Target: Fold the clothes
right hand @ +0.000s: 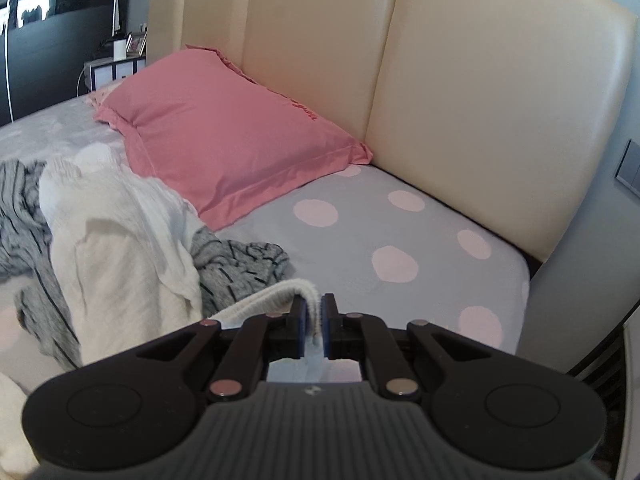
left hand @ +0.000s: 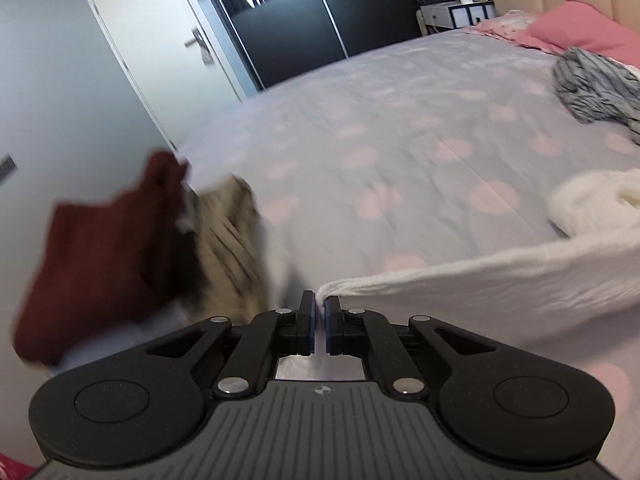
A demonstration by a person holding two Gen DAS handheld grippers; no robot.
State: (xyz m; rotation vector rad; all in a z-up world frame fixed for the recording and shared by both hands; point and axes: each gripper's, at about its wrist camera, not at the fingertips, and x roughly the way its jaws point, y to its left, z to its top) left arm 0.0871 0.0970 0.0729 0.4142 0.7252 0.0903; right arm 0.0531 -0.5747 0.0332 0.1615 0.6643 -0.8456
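A white knitted garment (left hand: 500,284) stretches from my left gripper (left hand: 319,305) off to the right, lifted above the bed. That gripper is shut on a corner of it. In the right wrist view the same white garment (right hand: 120,248) drapes in folds at the left, and its ribbed edge (right hand: 280,292) runs into my right gripper (right hand: 316,305), which is shut on it. A grey striped garment (right hand: 236,268) lies crumpled under and beside the white one, also visible as the grey striped garment (left hand: 596,84) at far right in the left wrist view.
The bed's grey sheet with pink dots (left hand: 380,128) spreads ahead. A pink pillow (right hand: 224,136) leans on the cream headboard (right hand: 460,80). A dark red garment (left hand: 100,256) and a tan striped one (left hand: 232,240) lie blurred at the bed's left edge. A black wardrobe (left hand: 300,24) and bedside table (left hand: 452,16) stand beyond.
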